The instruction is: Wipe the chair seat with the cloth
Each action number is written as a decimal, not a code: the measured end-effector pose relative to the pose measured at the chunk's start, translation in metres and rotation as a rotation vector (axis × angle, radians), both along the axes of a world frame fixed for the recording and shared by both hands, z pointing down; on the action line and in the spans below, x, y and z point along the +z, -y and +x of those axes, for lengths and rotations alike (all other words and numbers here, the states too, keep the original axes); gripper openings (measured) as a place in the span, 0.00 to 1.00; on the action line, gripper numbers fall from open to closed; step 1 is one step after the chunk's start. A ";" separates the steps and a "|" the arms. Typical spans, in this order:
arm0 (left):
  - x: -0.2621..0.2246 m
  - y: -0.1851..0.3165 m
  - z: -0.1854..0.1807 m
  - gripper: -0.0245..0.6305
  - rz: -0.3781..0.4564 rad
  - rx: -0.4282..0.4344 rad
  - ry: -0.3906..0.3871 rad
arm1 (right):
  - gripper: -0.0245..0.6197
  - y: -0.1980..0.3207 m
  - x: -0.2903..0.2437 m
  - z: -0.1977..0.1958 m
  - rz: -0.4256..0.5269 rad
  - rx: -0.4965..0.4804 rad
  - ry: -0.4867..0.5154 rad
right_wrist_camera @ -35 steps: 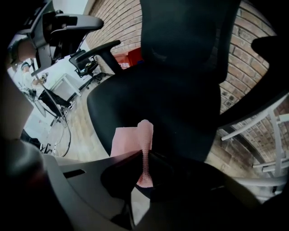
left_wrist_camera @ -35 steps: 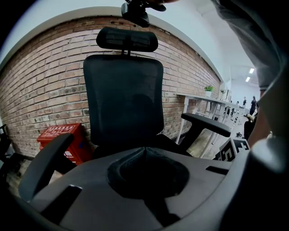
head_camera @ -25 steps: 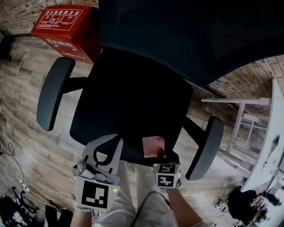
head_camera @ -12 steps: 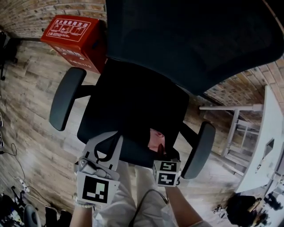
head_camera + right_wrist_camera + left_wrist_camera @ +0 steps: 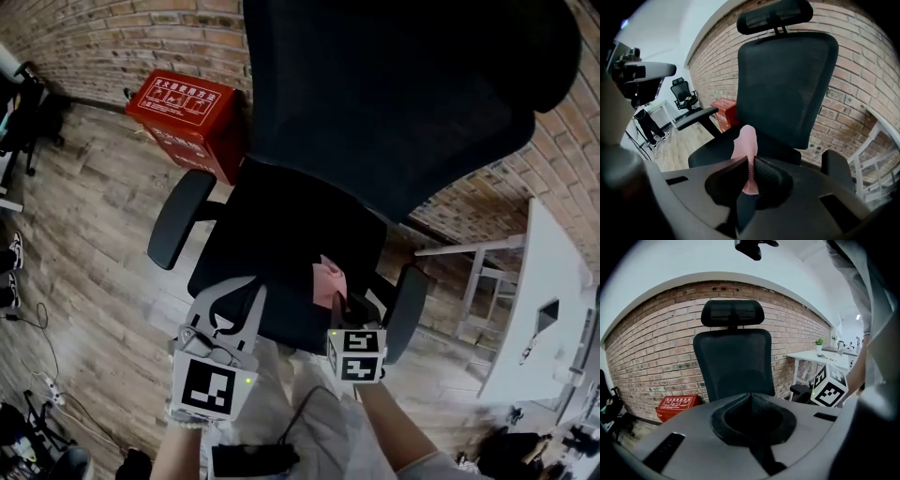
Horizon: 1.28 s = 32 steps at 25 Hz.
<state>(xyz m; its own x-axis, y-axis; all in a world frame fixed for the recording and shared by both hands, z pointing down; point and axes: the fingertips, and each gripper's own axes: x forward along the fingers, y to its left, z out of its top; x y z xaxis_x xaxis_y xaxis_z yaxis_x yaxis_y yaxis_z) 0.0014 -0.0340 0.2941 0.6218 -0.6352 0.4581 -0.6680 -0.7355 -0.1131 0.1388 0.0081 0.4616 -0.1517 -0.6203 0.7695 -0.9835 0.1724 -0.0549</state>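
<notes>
A black office chair fills the head view, its seat (image 5: 281, 239) in front of me and its mesh back (image 5: 403, 94) beyond. My right gripper (image 5: 339, 302) is shut on a pink cloth (image 5: 328, 278), which stands up over the seat's front right part. In the right gripper view the cloth (image 5: 748, 140) is pinched between the closed jaws (image 5: 749, 165), above the seat (image 5: 719, 147). My left gripper (image 5: 232, 292) hangs at the seat's front left edge. Its jaws (image 5: 751, 400) meet with nothing between them, facing the chair back (image 5: 733, 364).
The armrests (image 5: 180, 217) (image 5: 401, 314) flank the seat. A red box (image 5: 187, 117) stands against the brick wall behind the chair on the left. A white desk (image 5: 553, 309) is at the right, another chair (image 5: 23, 103) at far left, and cables (image 5: 37, 412) lie on the wooden floor.
The head view has drawn back and tilted up, so the chair looks smaller and more of the room shows. The cloth stays in the right gripper, now standing higher over the seat.
</notes>
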 end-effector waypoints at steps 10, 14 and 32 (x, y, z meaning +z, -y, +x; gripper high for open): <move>-0.097 -0.045 -0.016 0.07 0.029 -0.065 -0.067 | 0.12 -0.020 -0.138 0.007 0.158 -0.075 0.024; -0.114 -0.060 -0.022 0.07 0.030 -0.097 -0.054 | 0.12 -0.027 -0.178 0.007 0.215 -0.105 0.049; -0.165 -0.108 -0.011 0.07 0.086 -0.113 -0.030 | 0.12 -0.058 -0.279 -0.002 0.383 -0.236 0.114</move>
<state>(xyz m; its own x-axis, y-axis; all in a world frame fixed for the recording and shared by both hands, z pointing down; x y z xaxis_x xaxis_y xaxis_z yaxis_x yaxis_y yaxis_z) -0.0095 0.0740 0.1287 0.5569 -0.7379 0.3813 -0.7501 -0.6439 -0.1506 0.1366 0.0658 0.1826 -0.3934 -0.7949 0.4619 -0.9063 0.4196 -0.0497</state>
